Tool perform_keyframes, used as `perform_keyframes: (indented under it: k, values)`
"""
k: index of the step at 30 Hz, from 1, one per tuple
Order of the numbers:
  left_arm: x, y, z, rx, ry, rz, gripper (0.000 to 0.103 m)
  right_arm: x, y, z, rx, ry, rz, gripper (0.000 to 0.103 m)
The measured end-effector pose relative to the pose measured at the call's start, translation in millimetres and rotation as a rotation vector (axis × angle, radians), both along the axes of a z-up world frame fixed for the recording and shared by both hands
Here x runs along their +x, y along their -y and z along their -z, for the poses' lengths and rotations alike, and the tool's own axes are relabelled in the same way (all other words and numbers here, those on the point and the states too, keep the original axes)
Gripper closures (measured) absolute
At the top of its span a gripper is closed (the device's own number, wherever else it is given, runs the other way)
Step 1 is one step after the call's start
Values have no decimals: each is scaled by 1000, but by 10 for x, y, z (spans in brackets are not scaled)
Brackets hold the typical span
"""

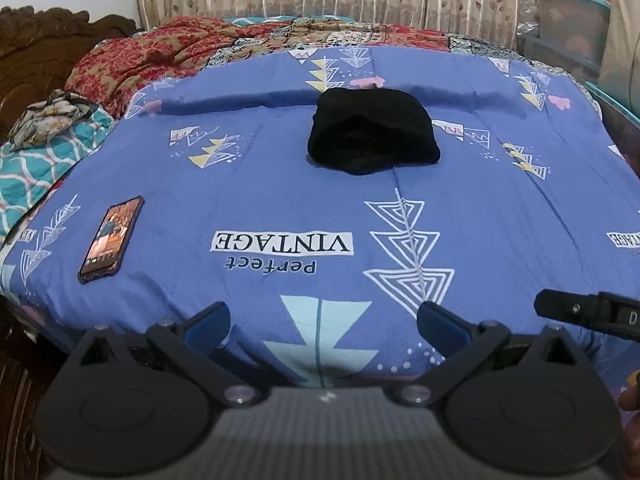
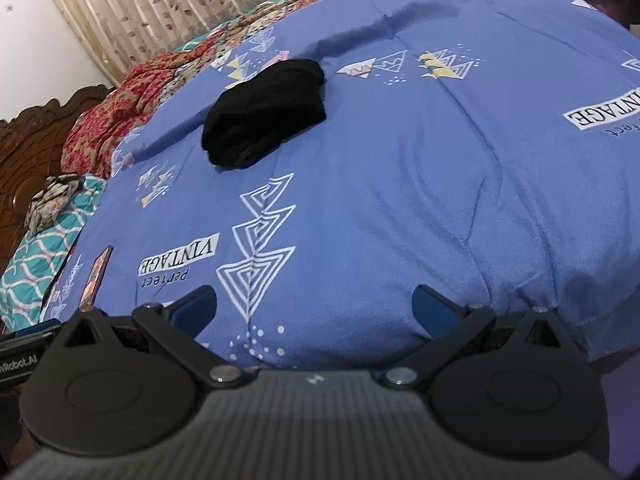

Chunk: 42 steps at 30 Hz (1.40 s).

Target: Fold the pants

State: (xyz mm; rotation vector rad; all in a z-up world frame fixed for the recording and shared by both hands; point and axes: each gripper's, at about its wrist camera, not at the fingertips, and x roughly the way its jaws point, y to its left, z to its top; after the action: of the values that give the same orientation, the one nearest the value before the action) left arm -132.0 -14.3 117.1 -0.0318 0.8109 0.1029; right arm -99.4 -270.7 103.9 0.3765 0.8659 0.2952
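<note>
The black pants (image 1: 374,132) lie as a compact, bundled stack on the blue printed bedspread (image 1: 248,184), toward the far middle of the bed and well apart from both tools. Seen from the left tool (image 1: 323,318), the bundle sits straight ahead and a little to the right. From the right tool (image 2: 314,306) it lies ahead and clearly to the left. So the pants lie roughly between the two lines of sight, and neither tool looks markedly nearer. Its longer side appears to run across the bed, left to right, though the dark cloth hides the fold lines.

Both tools hang over the near edge of the bed with their jaws spread wide and nothing between them. A phone (image 1: 111,239) lies at the near left, clear of the pants. Judging by the tidy shape, the folding looks largely done.
</note>
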Motion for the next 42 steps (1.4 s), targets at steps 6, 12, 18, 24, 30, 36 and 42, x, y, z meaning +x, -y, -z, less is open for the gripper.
perform_keyframes:
  k: [6, 12, 18, 24, 30, 36, 42]
  values:
    - [-45, -6, -22, 31, 13, -21, 0, -33, -127, -42, -16, 19, -19, 0]
    - [-45, -14, -31, 49, 20, -21, 0, -53, -213, -56, -28, 28, -24, 0]
    - [-87, 2, -49, 71, 33, -14, 0, -72, -293, -66, -36, 31, -19, 0]
    - [-42, -17, -20, 83, 5, -23, 0, -86, -342, -64, -39, 25, -16, 0]
    - [-51, -45, -45, 82, 27, -35, 0, -78, -343, -56, -42, 23, -14, 0]
    - [-80, -73, -86, 83, 69, -29, 0, -82, -359, -59, -43, 21, -16, 0]
    - [-66, -86, -67, 67, 52, -30, 0, -99, -383, -74, -45, 23, -15, 0]
